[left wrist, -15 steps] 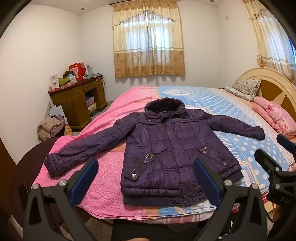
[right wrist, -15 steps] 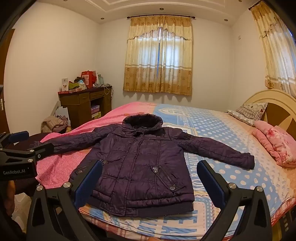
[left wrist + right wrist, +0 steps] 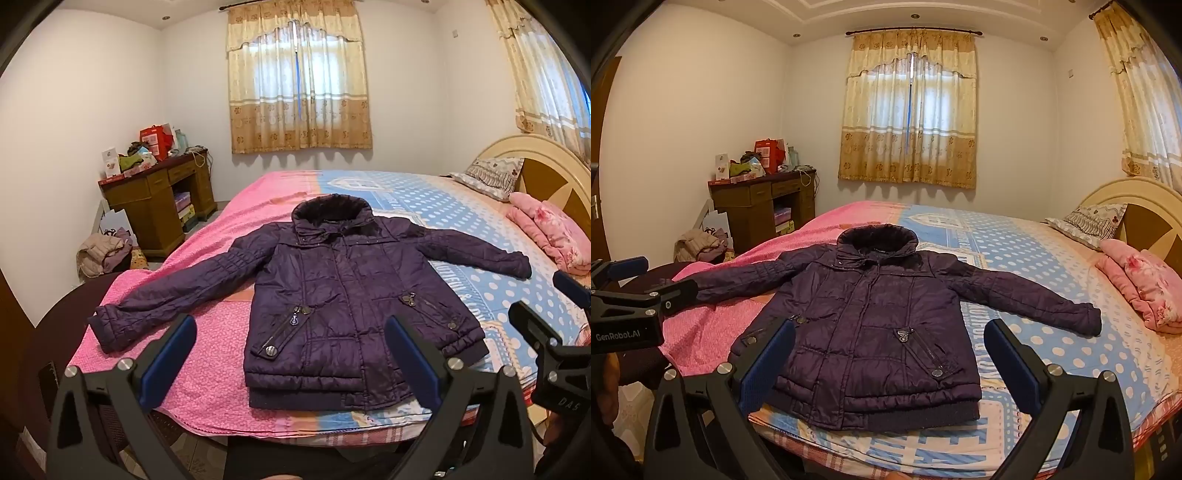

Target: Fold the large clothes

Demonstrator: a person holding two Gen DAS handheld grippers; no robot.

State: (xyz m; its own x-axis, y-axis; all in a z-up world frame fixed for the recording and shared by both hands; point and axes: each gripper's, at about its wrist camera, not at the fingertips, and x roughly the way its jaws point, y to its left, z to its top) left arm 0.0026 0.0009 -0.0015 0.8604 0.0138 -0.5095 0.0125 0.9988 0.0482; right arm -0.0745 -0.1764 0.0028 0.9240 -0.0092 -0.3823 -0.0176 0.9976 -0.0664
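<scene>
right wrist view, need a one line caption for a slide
Open right hand-held gripper poised over a purple jacket spread flat, sleeves out, on the bed, before folding.

White-walled bedroom with a curtained window (image 3: pixel 910 122), a wooden desk (image 3: pixel 761 206) and a bed (image 3: pixel 1034 251).

Hardly anything changes from my seat. The one shift I can pick out is in the right wrist view: the left gripper (image 3: pixel 661 278), poking in at the left edge, sits a shade higher in the picture than half a second ago, its blue-tipped finger and its black finger both lifted slightly against the pink cover behind them. The shift is very slight. Beyond that I find no difference in either view.
</scene>
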